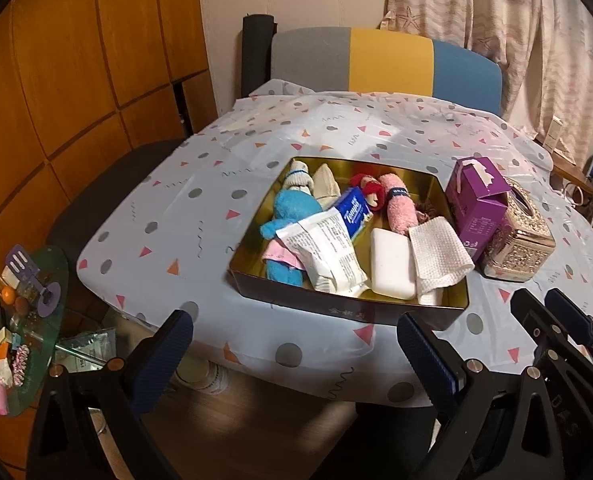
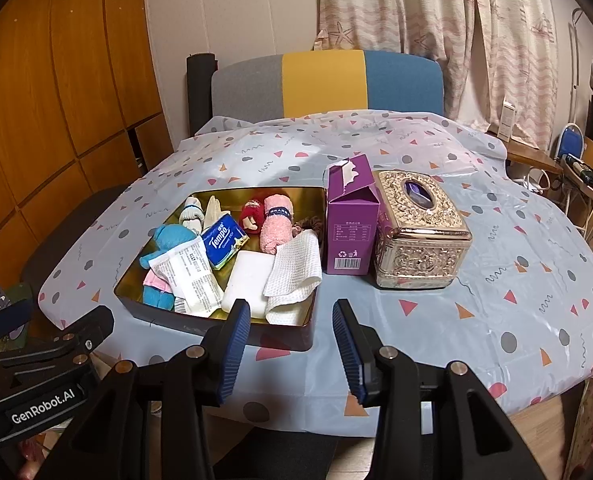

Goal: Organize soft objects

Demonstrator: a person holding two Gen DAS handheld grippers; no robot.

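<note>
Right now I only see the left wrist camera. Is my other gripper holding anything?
Observer: No. The right gripper is open, with nothing between its pads.
Operator: What's on the front of the purple box?
Observer: A barcode, near the bottom.
Operator: Is there writing on my left gripper?
Observer: Yes, a white label on its body reads GenRobot.AI.

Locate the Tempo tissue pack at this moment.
In both wrist views the Tempo tissue pack lies inside the gold-lined tin, near its middle, between the blue plush toy and the rolled pink towel.
</note>
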